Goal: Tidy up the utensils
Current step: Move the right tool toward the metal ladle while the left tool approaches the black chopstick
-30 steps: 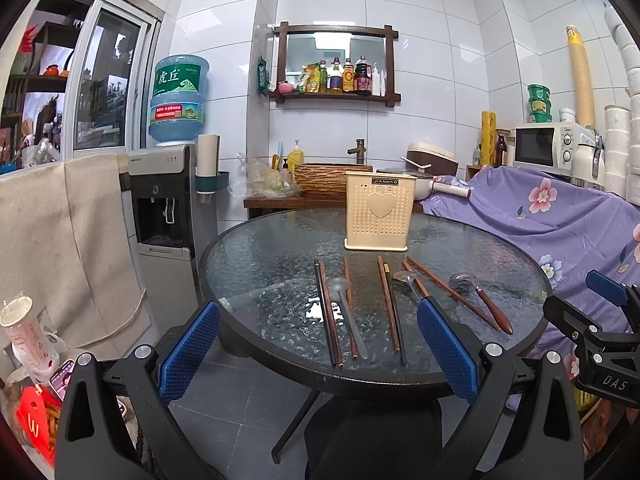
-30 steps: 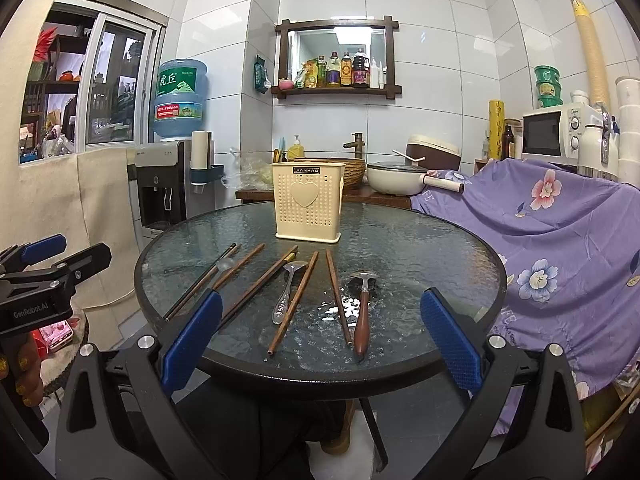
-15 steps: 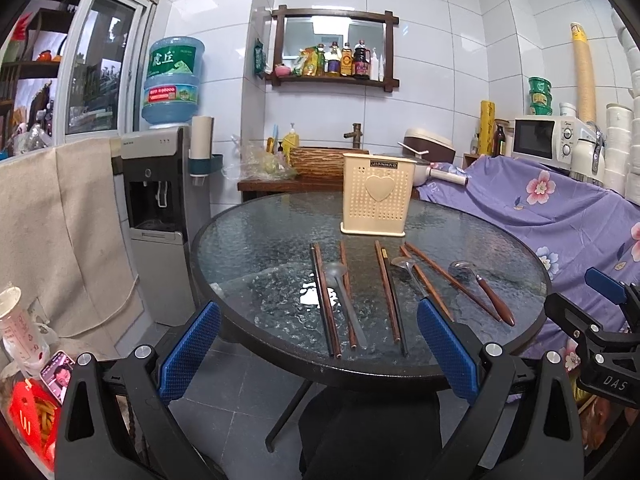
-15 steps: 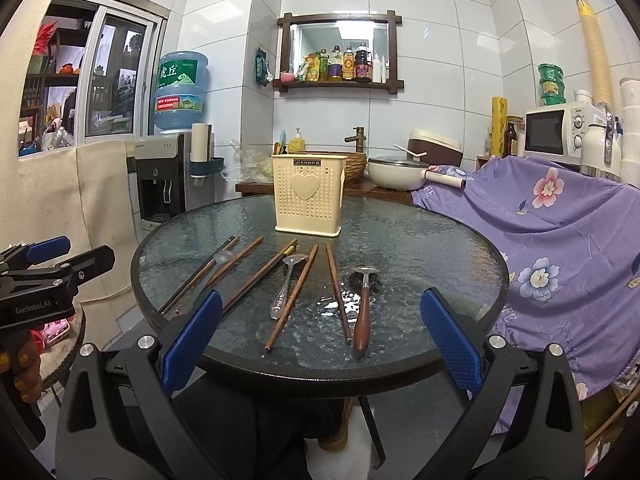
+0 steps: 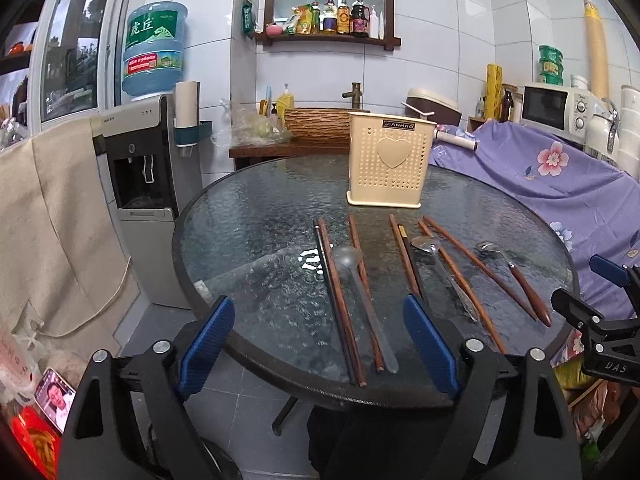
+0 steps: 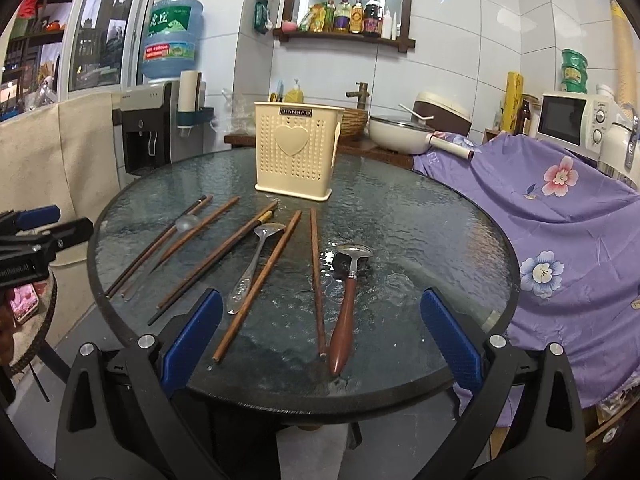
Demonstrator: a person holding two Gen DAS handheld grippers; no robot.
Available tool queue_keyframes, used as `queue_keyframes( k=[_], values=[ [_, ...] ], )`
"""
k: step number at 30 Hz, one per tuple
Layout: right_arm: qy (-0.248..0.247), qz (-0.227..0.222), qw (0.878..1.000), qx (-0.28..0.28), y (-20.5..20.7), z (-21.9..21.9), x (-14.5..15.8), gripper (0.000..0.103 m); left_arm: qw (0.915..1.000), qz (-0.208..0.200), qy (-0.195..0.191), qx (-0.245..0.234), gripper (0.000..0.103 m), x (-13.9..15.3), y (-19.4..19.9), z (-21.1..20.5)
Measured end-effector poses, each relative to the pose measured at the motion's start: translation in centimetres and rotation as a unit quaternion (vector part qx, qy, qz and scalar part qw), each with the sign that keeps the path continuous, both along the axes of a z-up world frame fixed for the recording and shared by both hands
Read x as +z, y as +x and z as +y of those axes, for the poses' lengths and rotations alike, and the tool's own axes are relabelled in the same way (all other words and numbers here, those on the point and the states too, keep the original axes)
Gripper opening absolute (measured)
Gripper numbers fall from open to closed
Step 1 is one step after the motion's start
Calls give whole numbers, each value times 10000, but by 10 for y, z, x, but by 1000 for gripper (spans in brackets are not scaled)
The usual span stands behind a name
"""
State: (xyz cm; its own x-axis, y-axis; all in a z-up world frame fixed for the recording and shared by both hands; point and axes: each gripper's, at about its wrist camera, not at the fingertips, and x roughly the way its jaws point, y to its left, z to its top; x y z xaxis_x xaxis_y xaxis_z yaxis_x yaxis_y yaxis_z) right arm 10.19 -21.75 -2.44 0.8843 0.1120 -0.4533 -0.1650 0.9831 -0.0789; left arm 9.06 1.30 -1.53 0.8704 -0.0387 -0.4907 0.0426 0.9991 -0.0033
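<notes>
A cream utensil holder [image 5: 390, 164] [image 6: 298, 156] stands at the back of the round glass table [image 5: 248, 240] [image 6: 420, 220]. Several brown chopsticks [image 5: 340, 300] [image 6: 260, 276] lie in front of it, with a clear spoon [image 5: 352, 272], a metal spoon [image 5: 436, 256] [image 6: 256, 264] and a wooden-handled spoon [image 5: 516, 280] [image 6: 346, 304]. My left gripper [image 5: 318, 344] hangs at the table's near edge. Its jaws are closing, and chopstick ends lie in line between them, untouched. My right gripper [image 6: 320, 336] is open before the wooden-handled spoon and holds nothing.
A water dispenser [image 5: 144, 168] stands left of the table and a beige cloth [image 5: 52, 220] hangs beside it. A purple floral cover [image 6: 560, 208] lies to the right, below a microwave [image 6: 572, 120]. A wooden counter with a basin [image 5: 320, 124] stands behind.
Both grippers have come closer to the table, so the utensils look larger and lower in both views. The left gripper's pads stand a little nearer each other.
</notes>
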Motion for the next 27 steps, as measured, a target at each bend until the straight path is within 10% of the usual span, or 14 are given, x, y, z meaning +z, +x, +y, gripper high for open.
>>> queue_keyframes(
  k=[27],
  values=[
    [196,1119,9933,-190,104,-31,-13,84,9923,1134,-170,-465,51,-11,103,-1]
  ],
)
